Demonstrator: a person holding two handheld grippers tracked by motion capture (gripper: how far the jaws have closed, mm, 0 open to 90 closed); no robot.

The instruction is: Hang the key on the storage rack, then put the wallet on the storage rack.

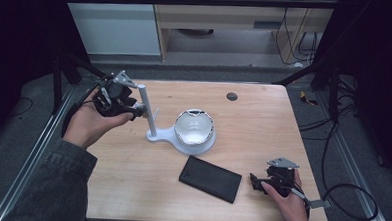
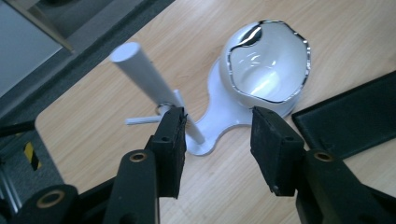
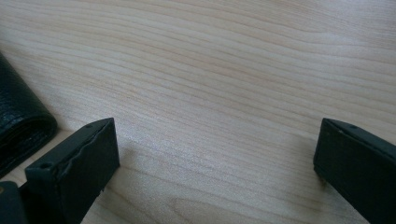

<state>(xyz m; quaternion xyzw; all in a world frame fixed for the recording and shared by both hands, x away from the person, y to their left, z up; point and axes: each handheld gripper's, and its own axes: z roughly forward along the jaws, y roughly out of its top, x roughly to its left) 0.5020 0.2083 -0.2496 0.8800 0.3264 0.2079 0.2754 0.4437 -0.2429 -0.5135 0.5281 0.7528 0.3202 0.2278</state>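
Nearest the person, lying at the front of the pale wooden table [image 1: 263, 123]: a black case [image 1: 210, 178], flat and slightly askew. Just beside it to the right, sitting low over the boards in a hand: the right gripper [image 1: 255, 182], jaws spread wide with bare wood grain between them, gripping nothing, the case's rounded leather edge [image 3: 18, 121] showing to one side.

Standing mid-table: a white stand [image 1: 180, 137], its flat base carrying a glossy white bowl [image 1: 194, 126] with a silvery wavy rim, an upright post [image 1: 147, 108] rising at the base's left end.

Hovering just left of that post in a hand: the left gripper [image 1: 138, 108], jaws partly open and empty, one pad [image 2: 170, 140] sitting close against the post, contact impossible to judge, the bowl [image 2: 266, 65] beyond.

Farther back: a small dark disc [image 1: 231, 96] set in the tabletop. Beyond the table: grey floor, dark curtains at both sides, black cables trailing at right, pale cabinets behind.
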